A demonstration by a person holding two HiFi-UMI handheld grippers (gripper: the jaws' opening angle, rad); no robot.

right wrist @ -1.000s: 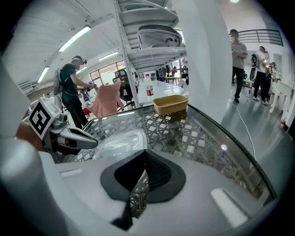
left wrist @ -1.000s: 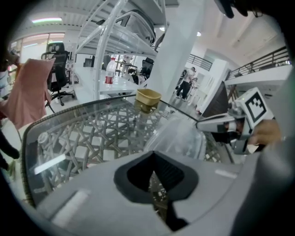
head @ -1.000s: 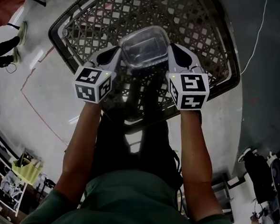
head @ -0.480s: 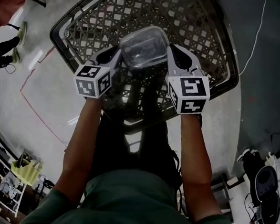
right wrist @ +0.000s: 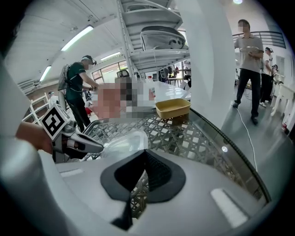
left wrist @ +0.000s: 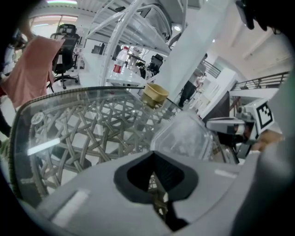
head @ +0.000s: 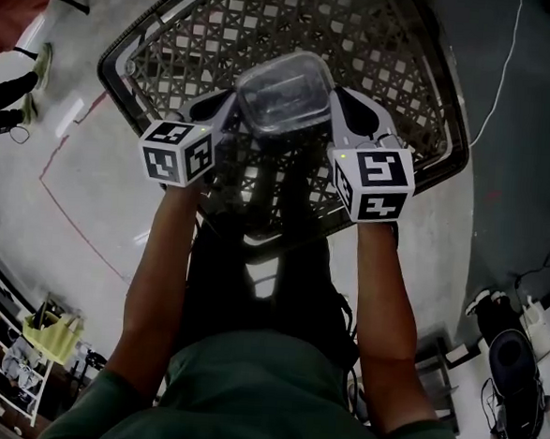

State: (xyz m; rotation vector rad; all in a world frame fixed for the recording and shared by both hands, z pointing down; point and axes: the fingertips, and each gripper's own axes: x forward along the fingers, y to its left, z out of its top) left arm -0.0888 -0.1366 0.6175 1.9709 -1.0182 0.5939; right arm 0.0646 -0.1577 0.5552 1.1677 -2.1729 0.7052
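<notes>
Fingers (left wrist: pixel 87 198) on the left gripper (head: pixel 223 107) are pressed together, with only a thin dark seam and nothing between them. Those of the right gripper (head: pixel 345 108) are closed the same way. Beneath both lies the round glass tabletop on a dark lattice frame (head: pixel 403 63). Over its near half is the clear rectangular lidded plastic container (head: pixel 282 92), flanked by the two grippers, whose sides appear to touch it left and right. Since a second ago the left gripper's marker cube (head: pixel 176 153) has lifted and rolled outward; the container and right gripper have kept their places. A tan shallow dish (right wrist: pixel 173 108) stands at the tabletop's far edge. Each cube bears black-and-white square markers. The red label on a clear plastic bottle (left wrist: pixel 120 60) beyond is too small to read.
</notes>
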